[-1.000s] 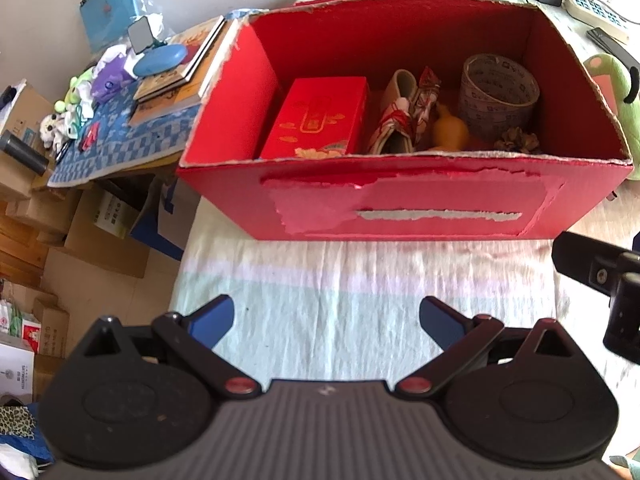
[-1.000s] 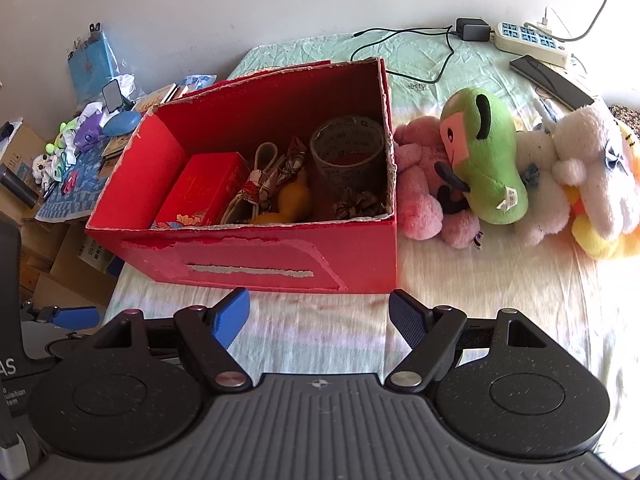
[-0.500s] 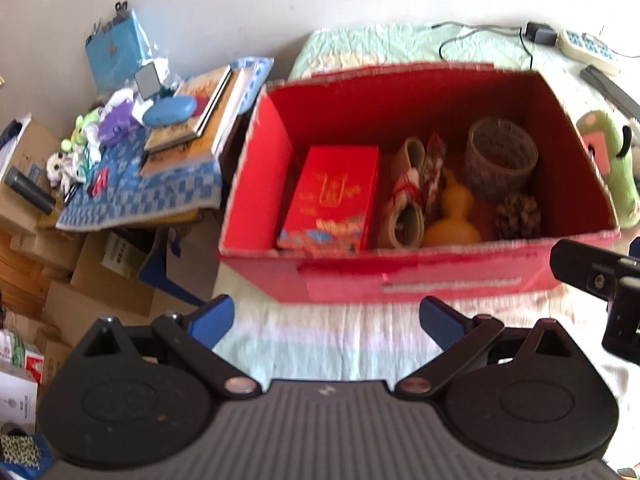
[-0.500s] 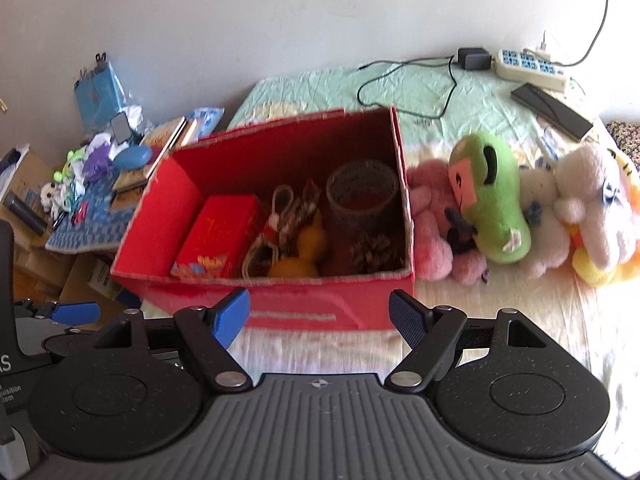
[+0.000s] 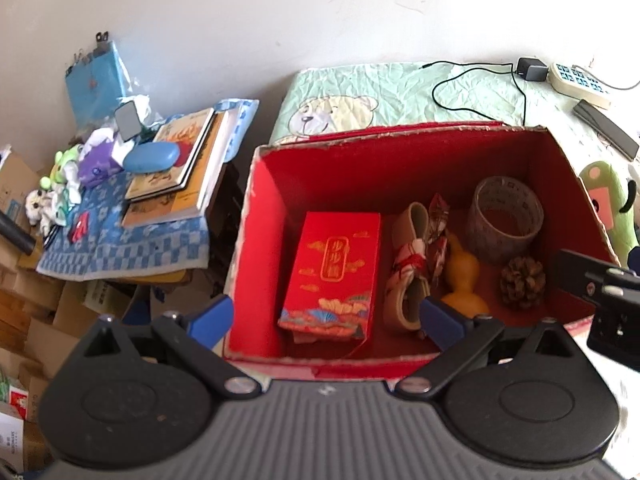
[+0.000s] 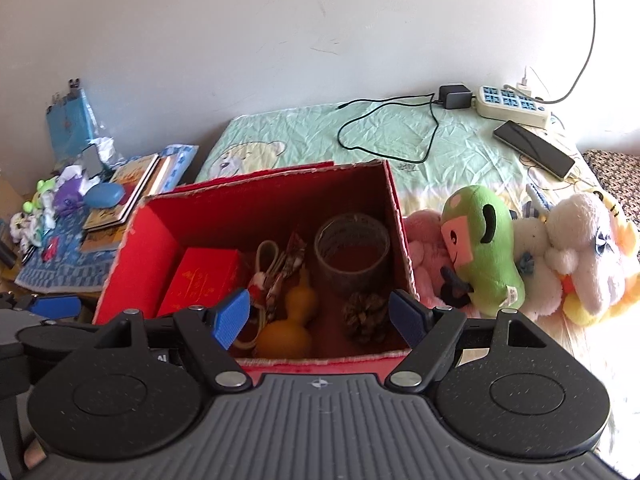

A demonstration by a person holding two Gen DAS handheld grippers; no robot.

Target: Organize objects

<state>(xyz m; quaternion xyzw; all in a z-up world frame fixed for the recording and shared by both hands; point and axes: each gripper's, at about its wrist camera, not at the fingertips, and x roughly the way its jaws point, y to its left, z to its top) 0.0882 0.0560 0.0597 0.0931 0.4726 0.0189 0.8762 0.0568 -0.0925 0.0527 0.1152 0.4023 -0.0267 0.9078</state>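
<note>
Red cardboard box (image 5: pixel 256 248) sits on the bed; inside it lie a red packet (image 5: pixel 334 272), gourd (image 5: pixel 462 276), pine cone (image 5: pixel 522 282) and tape roll (image 5: pixel 506 216). My left gripper (image 5: pixel 326 318) and right gripper (image 6: pixel 322 314) hover over its near wall, jaws spread, empty.

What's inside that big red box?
Inside the red box: a red packet, tape roll, yellow gourd, pinecone, and a strap bundle. Anything beneath them is hidden.
</note>
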